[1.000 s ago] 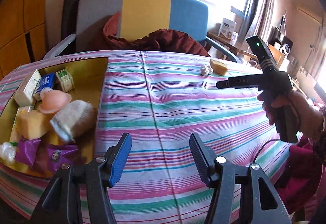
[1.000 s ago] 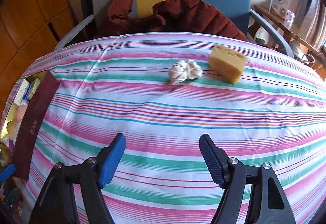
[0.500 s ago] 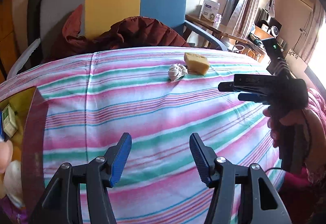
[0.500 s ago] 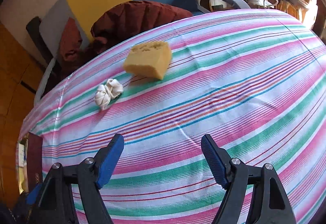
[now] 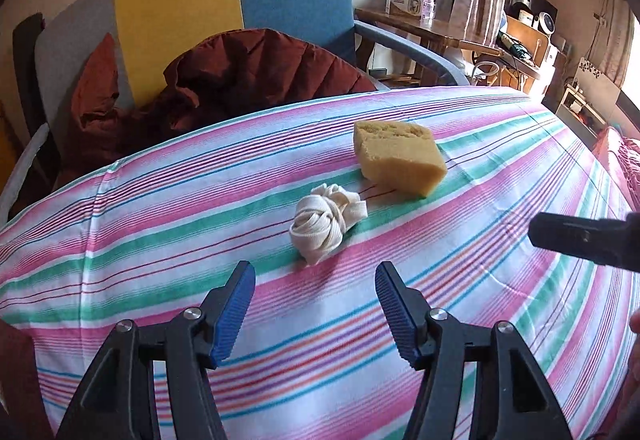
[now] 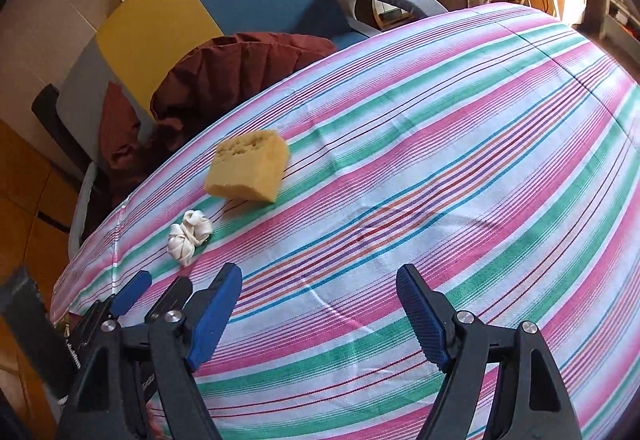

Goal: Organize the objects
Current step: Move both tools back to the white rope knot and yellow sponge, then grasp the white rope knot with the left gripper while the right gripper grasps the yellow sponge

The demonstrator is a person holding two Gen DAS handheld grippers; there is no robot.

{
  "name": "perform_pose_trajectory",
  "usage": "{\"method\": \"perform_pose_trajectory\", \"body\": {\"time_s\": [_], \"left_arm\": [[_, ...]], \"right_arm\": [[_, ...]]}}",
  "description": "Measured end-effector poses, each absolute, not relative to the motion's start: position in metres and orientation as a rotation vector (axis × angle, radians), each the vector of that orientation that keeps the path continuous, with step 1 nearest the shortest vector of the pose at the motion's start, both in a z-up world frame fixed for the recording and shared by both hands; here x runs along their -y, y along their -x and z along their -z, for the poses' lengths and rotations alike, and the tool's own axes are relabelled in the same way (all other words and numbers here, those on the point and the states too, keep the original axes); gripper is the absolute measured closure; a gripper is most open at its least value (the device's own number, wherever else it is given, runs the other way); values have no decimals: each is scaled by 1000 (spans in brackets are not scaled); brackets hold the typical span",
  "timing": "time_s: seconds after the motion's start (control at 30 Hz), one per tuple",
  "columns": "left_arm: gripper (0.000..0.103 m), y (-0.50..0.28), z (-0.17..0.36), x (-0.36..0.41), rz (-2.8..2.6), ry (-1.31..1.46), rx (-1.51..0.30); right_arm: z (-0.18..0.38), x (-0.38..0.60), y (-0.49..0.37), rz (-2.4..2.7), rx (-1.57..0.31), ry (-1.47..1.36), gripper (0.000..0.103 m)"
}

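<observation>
Cloth knot [image 5: 326, 222] and yellow sponge block [image 5: 398, 156] are the two things you have not yet put away, as far as these views show. They lie near each other but not touching, on the far part of the bench [image 5: 160, 240], close to its edge by the chair [image 5: 240, 0]. No tray or container appears in the present views, so I cannot tell how many things are already sorted; I judge that at least these two remain.

The knot is a flat woven ribbon of cream colour, bundled into loose loops, soft and with no firm shape. The sponge is a thick block with rough open pores on its top face and smoother cut sides; it looks light and easy to compress. The bench carries a striped cloth in pink, green and white, a little wrinkled.

Your left hand-held gripper [image 5: 316, 304] has just been opening its jaws; they stand wide with nothing between them, and the knot lies just ahead of its ribbed blue pads [image 5: 234, 316]. Your right hand-held gripper [image 6: 320, 316] also has been opening; it is wide and empty above bare striped cloth, well apart from the sponge. A crumpled dark red garment [image 5: 240, 80] lies on the chair behind.
</observation>
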State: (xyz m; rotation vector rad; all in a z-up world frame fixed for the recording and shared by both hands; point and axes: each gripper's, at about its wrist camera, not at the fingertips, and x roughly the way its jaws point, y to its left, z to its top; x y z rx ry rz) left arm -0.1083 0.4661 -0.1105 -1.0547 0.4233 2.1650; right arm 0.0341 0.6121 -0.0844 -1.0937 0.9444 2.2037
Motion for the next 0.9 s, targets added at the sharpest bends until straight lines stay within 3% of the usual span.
{"method": "perform_pose_trajectory", "body": {"time_s": [0.3, 0.47, 0.57, 0.9], "left_arm": [[40, 123, 120, -500, -2145, 985, -455], [60, 131, 130, -498, -2136, 1034, -413], [63, 130, 130, -494, -2135, 1028, -397], [64, 111, 119, -446, -2205, 983, -324]], "right_arm": [[84, -629, -42, -2168, -1034, 1061, 23], [88, -630, -41, -2159, -1049, 1077, 22], [89, -629, -40, -2163, -1041, 1086, 22], [99, -633, -41, -2134, -1043, 1107, 23]]}}
